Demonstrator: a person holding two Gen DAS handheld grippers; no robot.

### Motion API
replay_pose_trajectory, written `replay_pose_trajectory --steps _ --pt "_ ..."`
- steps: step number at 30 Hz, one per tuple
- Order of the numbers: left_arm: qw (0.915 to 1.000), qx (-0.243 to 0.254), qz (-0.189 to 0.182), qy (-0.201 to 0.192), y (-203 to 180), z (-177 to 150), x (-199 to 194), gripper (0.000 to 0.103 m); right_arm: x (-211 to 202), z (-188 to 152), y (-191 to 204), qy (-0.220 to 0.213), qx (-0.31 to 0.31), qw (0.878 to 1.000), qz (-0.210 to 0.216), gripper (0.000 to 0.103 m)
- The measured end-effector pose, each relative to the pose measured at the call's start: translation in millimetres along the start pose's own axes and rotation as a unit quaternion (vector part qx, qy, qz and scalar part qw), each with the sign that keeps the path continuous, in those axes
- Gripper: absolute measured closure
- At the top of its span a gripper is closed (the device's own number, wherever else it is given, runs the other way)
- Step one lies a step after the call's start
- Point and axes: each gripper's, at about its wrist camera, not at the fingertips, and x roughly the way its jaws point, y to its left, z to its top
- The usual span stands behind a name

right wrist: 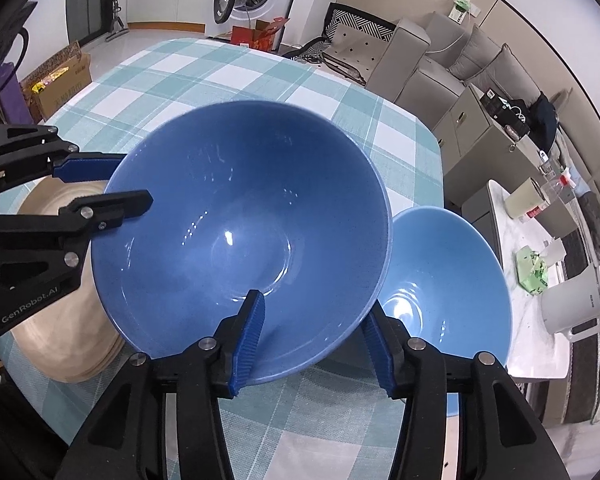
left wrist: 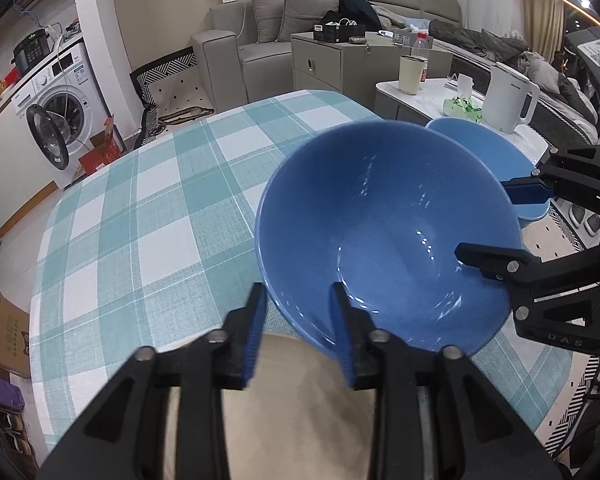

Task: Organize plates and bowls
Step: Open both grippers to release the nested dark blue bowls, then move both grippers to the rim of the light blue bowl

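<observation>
Dark blue bowl (right wrist: 240, 240): raised above checked tablecloth (right wrist: 220, 72), tilted. Left gripper (left wrist: 298, 312) straddles its rim, fingers wide apart. Right gripper (right wrist: 314, 320) likewise, wide. Light blue bowl (right wrist: 444, 292) just beside; beige plates (right wrist: 60, 340) opposite side.

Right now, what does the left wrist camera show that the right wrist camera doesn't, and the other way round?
Only the left wrist view shows the black appliance atop the washing machine.

Only the right wrist view clearly shows the stack of beige plates under the dark blue bowl, plus the lighter bowl's inside.

Both show that dark blue bowl over the checked tablecloth, each tool straddling its rim, left tool and right tool, the white kettle and the grey sofa.
</observation>
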Motion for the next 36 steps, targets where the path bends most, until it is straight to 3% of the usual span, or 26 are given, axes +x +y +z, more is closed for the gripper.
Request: replay_pose_trajectory --steps 1,3,12,15,17,20,23,31,36 --pt "1.0 0.002 -0.003 -0.007 -1 0 -3 0.052 -2 0 -2 -0.004 0.002 1.0 -0.001 0.045" --pt "0.9998 0.005 -0.012 -0.018 -2 1 -11 0.052 -5 -1 -3 -0.011 0.009 1.0 -0.001 0.036" --pt "0.9992 -0.001 -0.015 -0.037 0 4 -29 0.046 -27 -10 -20 -0.049 0.055 0.997 0.022 0.021" --pt "0.9988 -0.003 -0.009 -0.049 -1 4 -33 0.018 -33 -17 -28 -0.065 0.085 0.993 0.041 0.017" --pt "0.9978 -0.002 -0.003 -0.066 -2 4 -38 0.01 -37 -23 -33 -0.079 0.106 0.99 0.056 0.015" --pt "0.9976 -0.005 -0.021 -0.066 -3 5 -40 0.005 -41 -32 -38 -0.103 0.142 0.982 0.067 0.006" --pt "0.9967 -0.015 -0.04 -0.069 -3 9 -42 0.004 -46 -38 -39 -0.122 0.16 0.977 0.07 0.004" --pt "0.9958 -0.017 -0.038 -0.081 -12 19 -46 0.0 -64 -56 -47 -0.169 0.221 0.959 0.06 0.001" --pt "0.9957 -0.008 -0.032 -0.086 -20 24 -45 0.0 -67 -63 -52 -0.175 0.231 0.956 0.037 0.001"
